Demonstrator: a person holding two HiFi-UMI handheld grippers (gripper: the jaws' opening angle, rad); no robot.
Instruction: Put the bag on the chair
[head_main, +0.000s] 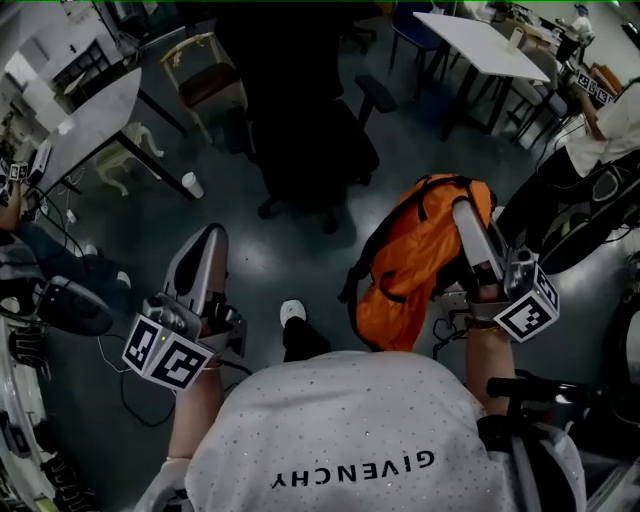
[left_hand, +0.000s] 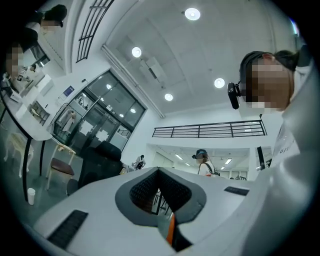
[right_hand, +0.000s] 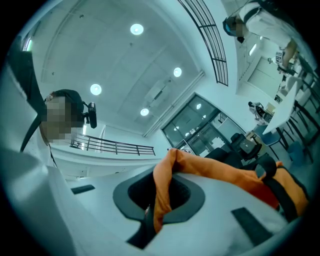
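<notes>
An orange bag (head_main: 410, 260) with black straps hangs above the floor at the right of the head view. My right gripper (head_main: 466, 212) is shut on a fold of its orange fabric (right_hand: 161, 192), which runs between the jaws in the right gripper view, while the rest of the bag (right_hand: 240, 175) lies over the right jaw. A black office chair (head_main: 300, 130) stands ahead, beyond both grippers. My left gripper (head_main: 210, 240) is held out at the left, apart from the bag. In the left gripper view its jaws (left_hand: 159, 172) are shut with nothing between them, and the black chair (left_hand: 100, 160) is at the left.
A wooden chair with a brown seat (head_main: 205, 80) and a white table (head_main: 90, 120) stand at the back left, with a paper cup (head_main: 192, 185) on the floor. Another white table (head_main: 490, 45) and a person in white (head_main: 610, 130) are at the back right.
</notes>
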